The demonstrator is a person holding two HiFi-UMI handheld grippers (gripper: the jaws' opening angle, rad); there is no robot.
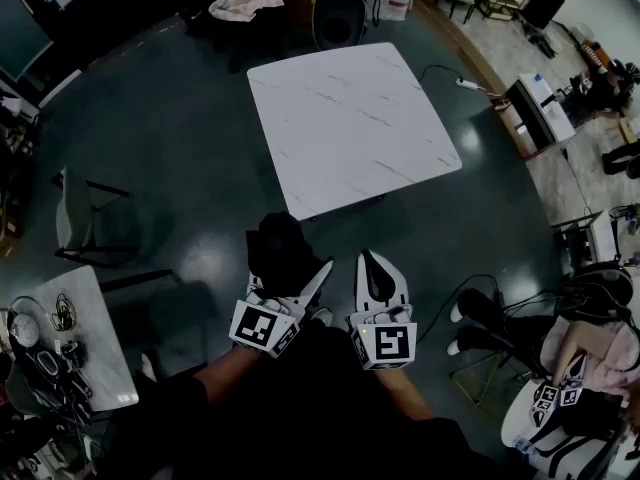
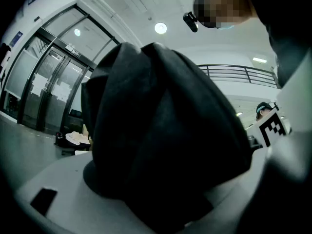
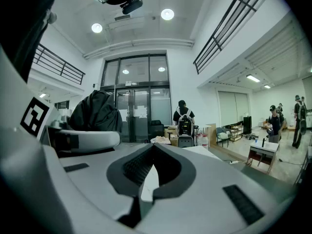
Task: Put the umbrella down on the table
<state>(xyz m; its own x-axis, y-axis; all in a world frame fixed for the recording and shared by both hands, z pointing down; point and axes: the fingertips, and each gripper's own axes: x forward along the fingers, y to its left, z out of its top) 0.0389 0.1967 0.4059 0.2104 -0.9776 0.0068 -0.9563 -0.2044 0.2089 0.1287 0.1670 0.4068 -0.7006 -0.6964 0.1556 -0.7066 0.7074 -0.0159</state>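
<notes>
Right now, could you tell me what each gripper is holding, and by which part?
The left gripper holds the folded black umbrella by its bunched canopy; the handle is out of sight. The right gripper is shut and empty.

The umbrella (image 1: 283, 251) was black cloth, matt and softly creased, its folds taking almost no light in the left gripper view. The left claw (image 1: 288, 268) and the right claw (image 1: 373, 260) had white plastic shells, smooth with a faint satin sheen. The right claw's pads (image 3: 130, 168) were dark, matt and finely ribbed, like rubber. The worktop (image 1: 350, 118) in the upper middle of the head view was white with thin grey marble-like veins, smooth and lightly glossy. The floor (image 1: 170, 148) was dark and polished, showing dull reflections. At the top, a crumpled cloth (image 1: 245, 0) looked pale and soft.
</notes>
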